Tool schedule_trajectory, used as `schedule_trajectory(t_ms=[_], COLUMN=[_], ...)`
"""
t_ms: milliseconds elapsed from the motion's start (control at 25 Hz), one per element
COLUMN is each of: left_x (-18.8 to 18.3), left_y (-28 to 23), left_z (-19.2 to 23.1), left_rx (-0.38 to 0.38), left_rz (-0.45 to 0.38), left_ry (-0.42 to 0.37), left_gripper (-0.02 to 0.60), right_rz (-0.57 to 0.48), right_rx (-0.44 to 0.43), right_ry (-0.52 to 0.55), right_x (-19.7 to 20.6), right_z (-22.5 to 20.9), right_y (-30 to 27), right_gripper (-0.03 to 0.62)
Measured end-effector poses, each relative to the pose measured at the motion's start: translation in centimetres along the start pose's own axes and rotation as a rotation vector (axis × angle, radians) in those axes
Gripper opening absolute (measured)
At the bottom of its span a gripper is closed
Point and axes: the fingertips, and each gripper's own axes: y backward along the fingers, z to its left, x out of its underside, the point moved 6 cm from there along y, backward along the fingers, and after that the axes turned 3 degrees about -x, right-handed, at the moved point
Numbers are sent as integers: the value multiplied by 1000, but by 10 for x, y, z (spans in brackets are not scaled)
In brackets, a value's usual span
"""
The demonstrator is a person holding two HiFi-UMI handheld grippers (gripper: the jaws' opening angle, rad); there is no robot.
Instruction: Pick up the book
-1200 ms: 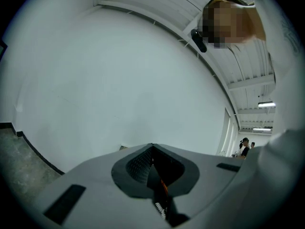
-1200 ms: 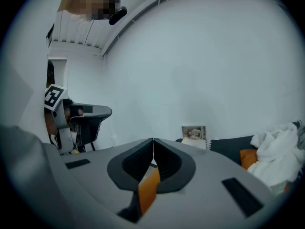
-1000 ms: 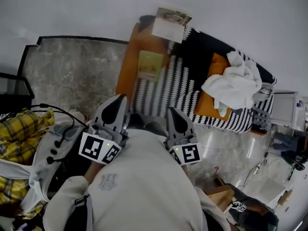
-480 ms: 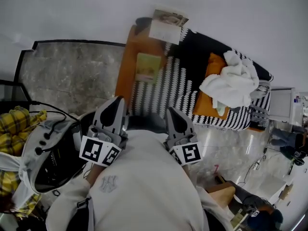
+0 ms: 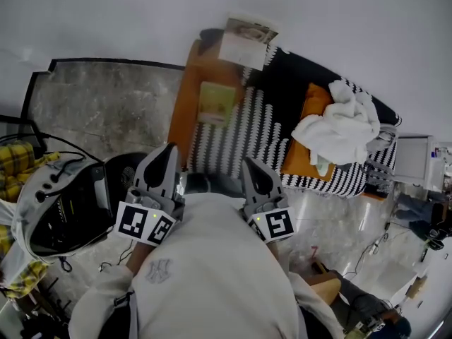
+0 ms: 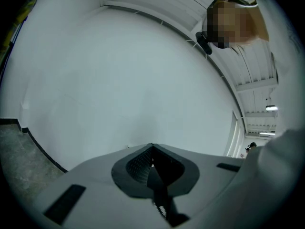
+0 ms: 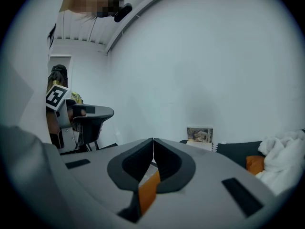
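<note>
A thin yellow-green book (image 5: 216, 103) lies flat on the orange strip (image 5: 185, 97) at the left end of a low couch. A second book with a picture cover (image 5: 247, 39) leans upright on the wall behind it and is also in the right gripper view (image 7: 200, 136). My left gripper (image 5: 168, 152) and right gripper (image 5: 251, 167) are held side by side near my chest, short of the couch, pointing toward it. Both are shut and hold nothing; their tips meet in the left gripper view (image 6: 152, 148) and the right gripper view (image 7: 153, 141).
The couch has a black-and-white striped cover (image 5: 247, 133), an orange cushion (image 5: 314, 101) and a heap of white cloth (image 5: 342, 129). A black office chair (image 5: 63, 210) with a grey jacket stands at my left on the marble floor (image 5: 99, 104). Clutter (image 5: 417, 210) lies at the right.
The chair and the yellow plaid cloth at the left have slid leftward and outward in the head view. Both grippers stay shut and keep the same pose.
</note>
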Motion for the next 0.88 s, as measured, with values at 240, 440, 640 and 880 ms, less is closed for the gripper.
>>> schedule_trajectory(t_ms=[240, 440, 640, 880], left_x=[1, -6, -8, -4], left_y=[-13, -33, -61, -87], left_z=[-17, -22, -36, -37], left_rx=[-8, -44, -31, -90], left_rz=[-16, -36, -42, -38], left_ry=[-11, -46, -54, -55], left_gripper=[9, 9, 9, 9], right_rz=[-6, -39, -42, -15], right_rx=[-20, -49, -68, -116], right_ry=[-14, -13, -35, -53], right_x=[-1, -10, -14, -12], right_z=[-24, -48, -78, -110], right_y=[0, -12, -24, -46], right_gripper=[20, 20, 20, 20])
